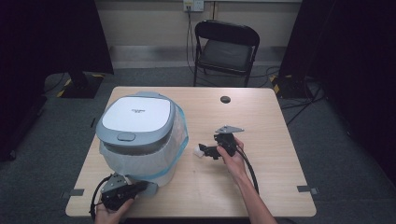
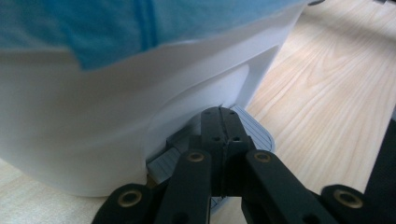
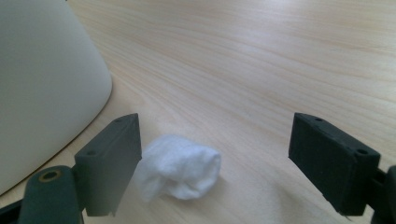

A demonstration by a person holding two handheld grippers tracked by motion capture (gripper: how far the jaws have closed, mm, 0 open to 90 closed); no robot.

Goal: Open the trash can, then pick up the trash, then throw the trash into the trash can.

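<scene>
Pale wood of the bench carries a lidded bin lined with a blue-edged bag at the left, where the left hand-held gripper is clamped shut on the grey pedal at its base. If that grip slips off the pedal, the bin could tip or slide. To the right, the right hand-held gripper stands open around a white wad of tissue lying near its left jaw, so closing off-centre may nudge it away instead of catching it.

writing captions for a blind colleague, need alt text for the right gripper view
A small wad of white tissue lies on a light wooden table between the open right gripper, closer to the left of its two black fingers. The curved off-white wall of a pedal bin fills the left edge.
</scene>
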